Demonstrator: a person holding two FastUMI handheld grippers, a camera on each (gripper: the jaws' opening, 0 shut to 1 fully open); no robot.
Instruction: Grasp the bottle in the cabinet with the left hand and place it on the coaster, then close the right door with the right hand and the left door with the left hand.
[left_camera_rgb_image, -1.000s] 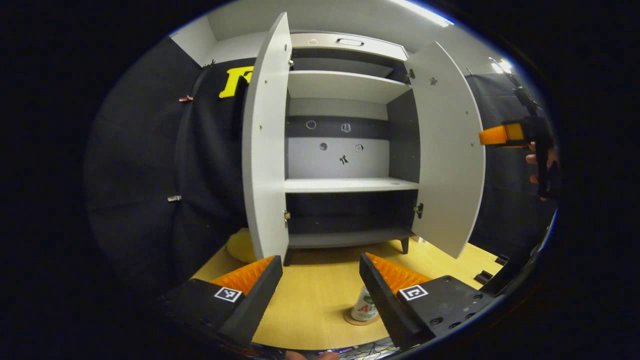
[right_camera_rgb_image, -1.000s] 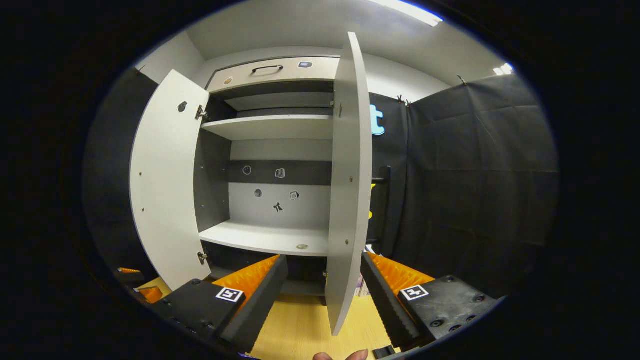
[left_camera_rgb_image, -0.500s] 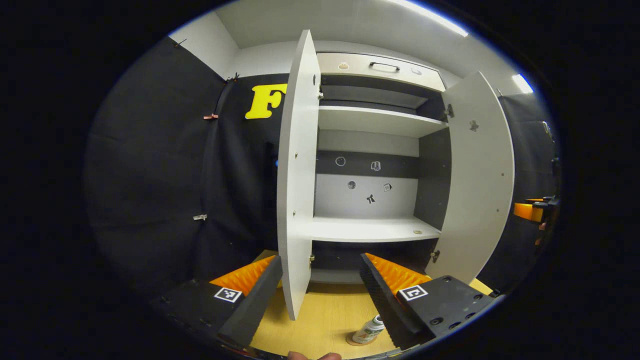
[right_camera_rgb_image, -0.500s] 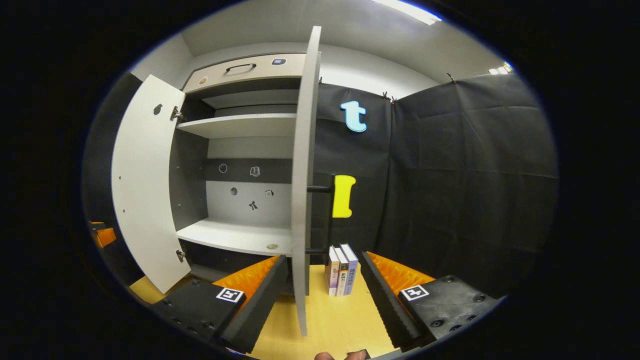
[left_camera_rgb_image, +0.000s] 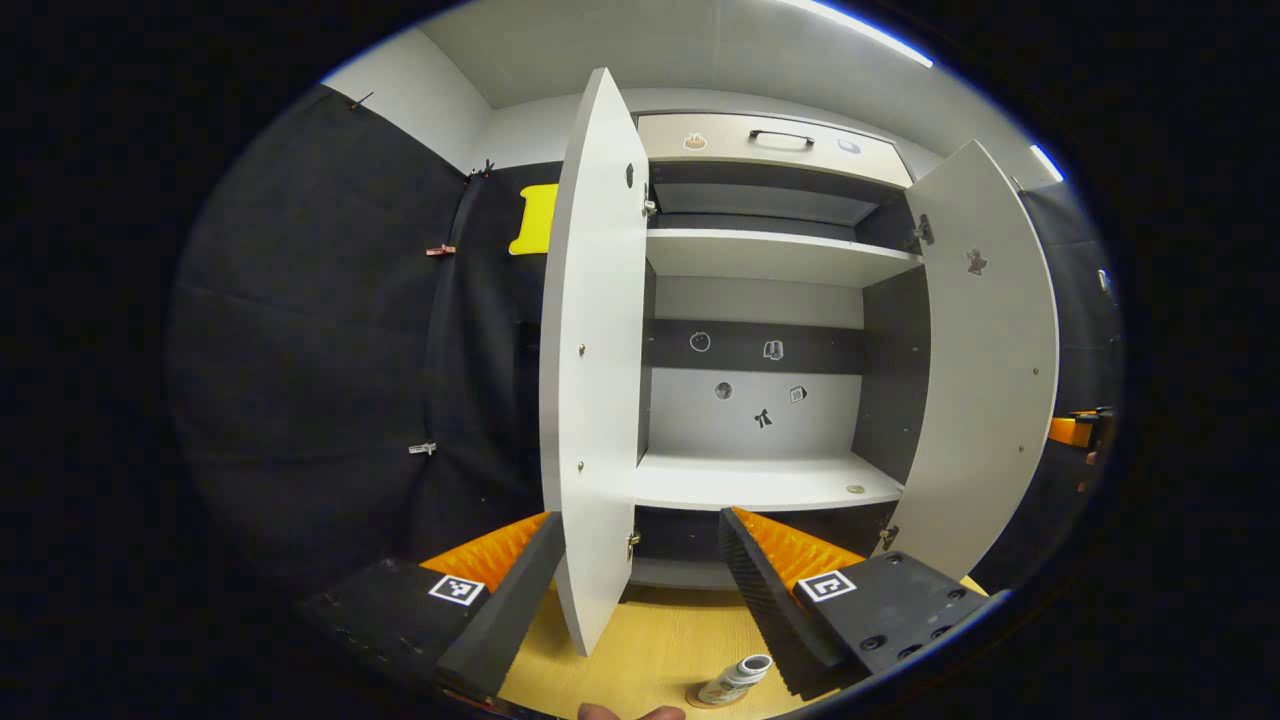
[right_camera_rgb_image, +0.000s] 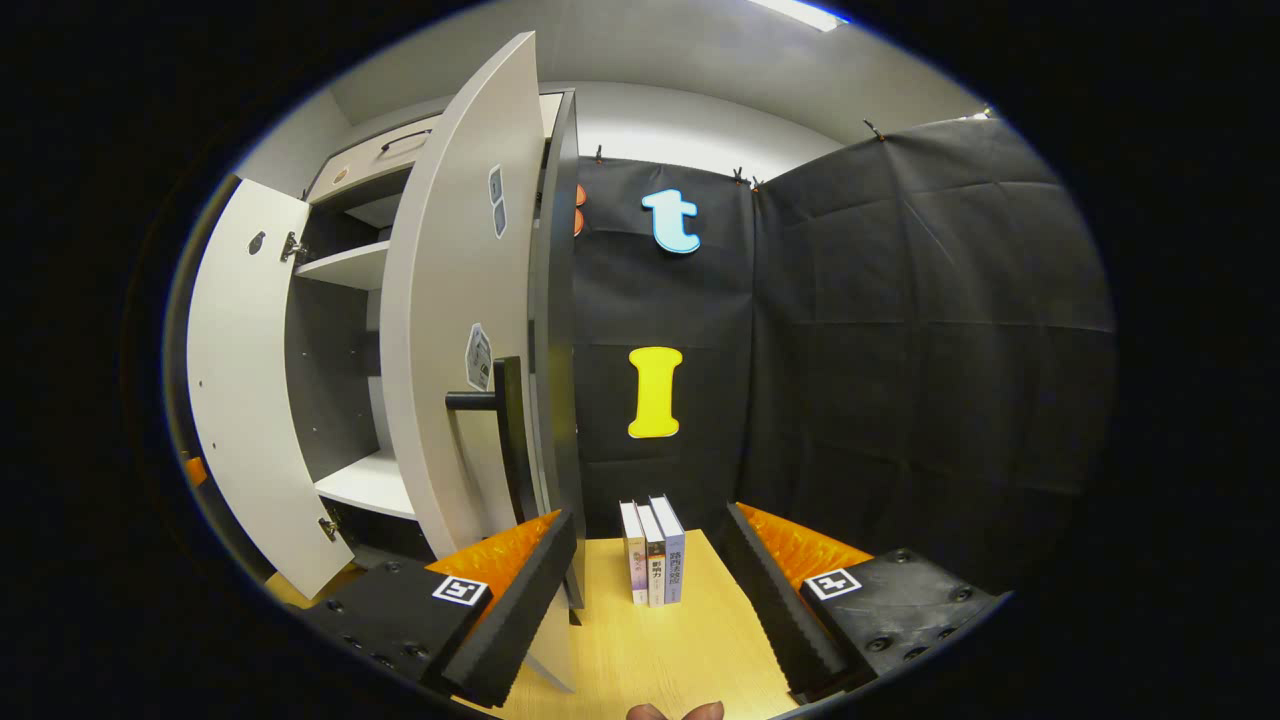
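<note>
The white cabinet (left_camera_rgb_image: 760, 480) stands on the wooden table with both doors swung out. The small white bottle (left_camera_rgb_image: 735, 678) rests on the round coaster (left_camera_rgb_image: 700, 697) at the table's front, just left of my left gripper's right finger. My left gripper (left_camera_rgb_image: 640, 600) is open, and the left door (left_camera_rgb_image: 590, 400) stands edge-on between its fingers, farther off. My right gripper (right_camera_rgb_image: 650, 600) is open in front of the outer face of the right door (right_camera_rgb_image: 455, 300), whose black handle (right_camera_rgb_image: 500, 420) is above its left finger. The right door (left_camera_rgb_image: 990, 380) shows its inner face in the left gripper view.
Three books (right_camera_rgb_image: 652, 550) stand upright on the table (right_camera_rgb_image: 640, 660) beside the cabinet, between my right gripper's fingers and farther off. Black cloth walls close in the booth. The other gripper (left_camera_rgb_image: 1072, 430) peeks out past the right door. A drawer with a handle (left_camera_rgb_image: 780, 137) tops the cabinet.
My right gripper has swung rightwards around the right door, from edge-on to facing its outer side with the handle. My left gripper has shifted slightly, and the bottle now sits lower in its view.
</note>
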